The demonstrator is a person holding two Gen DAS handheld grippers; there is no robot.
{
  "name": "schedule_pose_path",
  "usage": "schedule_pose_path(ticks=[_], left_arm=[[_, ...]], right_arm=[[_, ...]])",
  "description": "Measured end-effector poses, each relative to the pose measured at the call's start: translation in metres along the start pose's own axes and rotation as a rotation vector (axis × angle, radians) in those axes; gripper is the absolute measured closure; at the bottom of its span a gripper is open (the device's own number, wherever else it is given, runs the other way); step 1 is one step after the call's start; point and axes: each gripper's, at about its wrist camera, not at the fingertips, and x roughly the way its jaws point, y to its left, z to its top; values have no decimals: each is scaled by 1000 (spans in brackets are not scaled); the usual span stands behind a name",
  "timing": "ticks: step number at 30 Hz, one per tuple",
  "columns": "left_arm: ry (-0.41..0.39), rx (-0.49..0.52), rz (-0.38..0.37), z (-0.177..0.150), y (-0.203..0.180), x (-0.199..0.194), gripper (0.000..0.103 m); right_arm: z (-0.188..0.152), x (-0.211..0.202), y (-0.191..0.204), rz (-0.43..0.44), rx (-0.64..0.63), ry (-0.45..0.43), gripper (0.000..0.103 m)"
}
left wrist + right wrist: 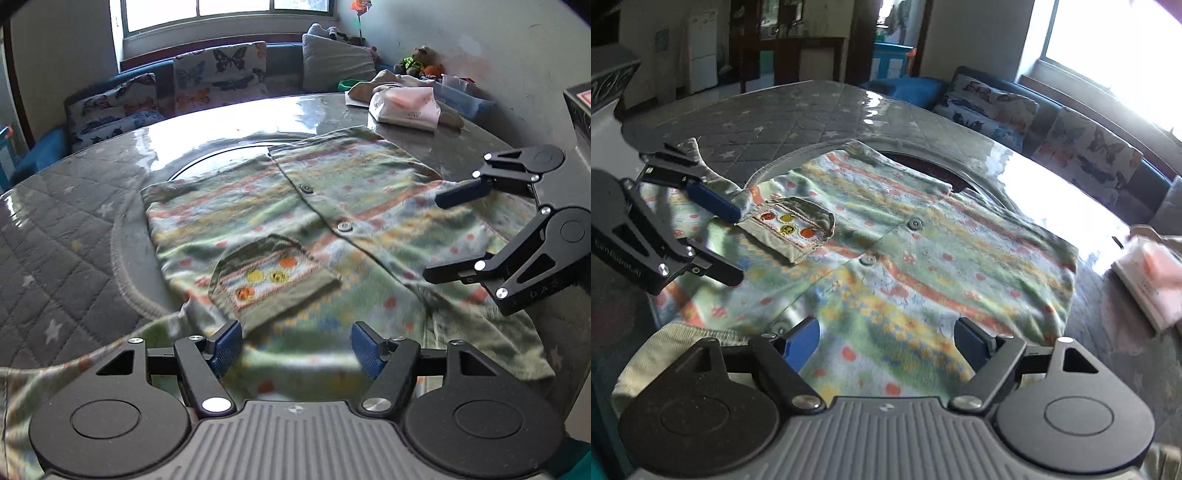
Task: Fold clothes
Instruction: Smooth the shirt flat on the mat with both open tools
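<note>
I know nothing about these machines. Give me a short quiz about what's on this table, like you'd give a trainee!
1. True or false: the patterned shirt lies spread on the table with its buttoned front facing up.
2. Multiple choice: the shirt's pocket shows A) round orange and yellow shapes, B) a zipper, C) a printed name.
3. Short answer: how do the left claw and the right claw stand, open or shut?

Key:
1. True; two buttons show along the front.
2. A.
3. Both open, over the shirt, gripping nothing.
</note>
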Motion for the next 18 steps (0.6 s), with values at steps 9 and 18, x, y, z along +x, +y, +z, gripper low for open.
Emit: schedule_pose_path(ticks=[9, 18], left_arm=[[-19, -71, 37, -22, 7, -25, 34], [8, -88, 132, -48, 9, -37, 33]], right_arm=[[-18, -22, -2, -27, 72, -42, 20], [-30, -15, 0, -29, 114, -31, 19]])
